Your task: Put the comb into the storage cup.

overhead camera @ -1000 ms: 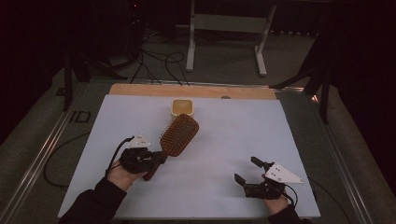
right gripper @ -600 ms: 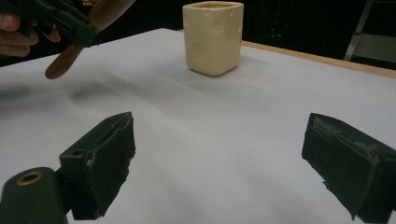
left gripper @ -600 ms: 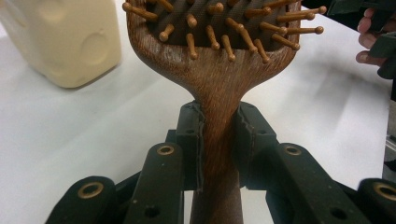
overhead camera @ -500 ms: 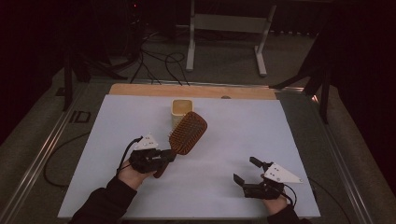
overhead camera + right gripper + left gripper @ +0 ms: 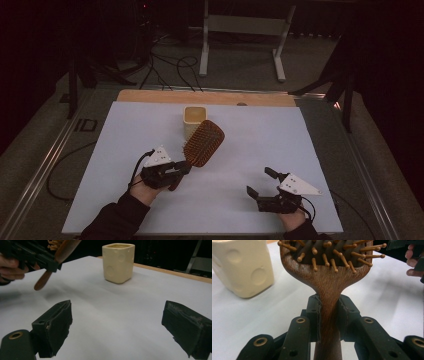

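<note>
High view: compared with a second ago, wooden hairbrush [image 5: 203, 143] lifted off the bench [image 5: 320, 145] and tipped up, head now raised and just in front of the cream cup [image 5: 193, 121], partly overlapping its lower right side; before, flat on the sheet, nearer the viewer than the cup. Left tool [image 5: 181, 169] moved slightly toward the cup, clamped on the brush handle, held in a hand with a dark sleeve. Right tool [image 5: 261, 182] unchanged, well to the right of and nearer than the cup, spread wide and holding nothing, resting low near the sheet. Pale white sheet over the bench, strip of bare wood along the far edge behind the cup. Dark room beyond, grey floor, loose cables and a white metal stand past the cup.

Left gripper view: black pads of the left tool [image 5: 329, 312] pressed on both sides of the narrow neck of the hairbrush [image 5: 329, 285]; dark grained wood, oval head with wooden pins tipped by small balls. Cup [image 5: 244, 267] to the upper left, matte cream, squarish, round dimples in its walls.

Right gripper view: right tool [image 5: 117, 325] open wide, nothing but white sheet between worn black pads. Cup [image 5: 118, 262] upright ahead, square with rounded corners. Left of the cup, hairbrush [image 5: 56, 258] held aloft, handle end slanting down.
</note>
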`<state>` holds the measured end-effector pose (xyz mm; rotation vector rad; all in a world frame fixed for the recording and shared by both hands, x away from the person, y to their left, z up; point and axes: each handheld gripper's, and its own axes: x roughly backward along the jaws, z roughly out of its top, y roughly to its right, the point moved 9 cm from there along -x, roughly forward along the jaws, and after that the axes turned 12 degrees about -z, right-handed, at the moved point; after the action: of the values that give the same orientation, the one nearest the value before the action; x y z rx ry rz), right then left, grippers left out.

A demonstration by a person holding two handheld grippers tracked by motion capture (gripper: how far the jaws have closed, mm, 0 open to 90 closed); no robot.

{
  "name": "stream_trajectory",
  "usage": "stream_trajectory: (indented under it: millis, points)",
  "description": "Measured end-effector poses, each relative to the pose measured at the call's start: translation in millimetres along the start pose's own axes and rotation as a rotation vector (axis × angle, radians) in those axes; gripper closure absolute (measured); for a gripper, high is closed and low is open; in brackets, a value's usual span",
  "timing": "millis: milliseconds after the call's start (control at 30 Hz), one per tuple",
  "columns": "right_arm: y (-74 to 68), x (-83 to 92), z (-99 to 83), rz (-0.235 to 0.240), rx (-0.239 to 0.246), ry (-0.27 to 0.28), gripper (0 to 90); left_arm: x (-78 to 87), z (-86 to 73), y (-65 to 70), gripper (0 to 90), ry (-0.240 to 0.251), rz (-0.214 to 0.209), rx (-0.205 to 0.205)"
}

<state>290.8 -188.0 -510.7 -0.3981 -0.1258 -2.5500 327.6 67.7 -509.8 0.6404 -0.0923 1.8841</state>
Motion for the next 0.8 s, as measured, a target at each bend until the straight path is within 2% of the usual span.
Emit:
stream_trajectory:
  millis: [333,467,633,800]
  points:
    - [-12.3,9.7,29.3,0.023,-0.064,0.002,9.4,-0.2,-4.2,2.3,74.2,0.019,-0.015,-0.002]
    - [-17.7,10.7,40.0,0.033,-0.064,0.006,9.4,-0.8,-4.2,2.9,74.1,0.025,-0.016,-0.014]
    - [-27.5,6.6,61.4,0.051,-0.026,0.014,9.4,1.7,-3.9,0.4,74.1,0.03,-0.009,0.0]
    - [-31.7,1.1,79.5,0.079,-0.039,0.011,9.3,3.8,-4.2,-1.5,74.1,0.039,-0.009,0.012]
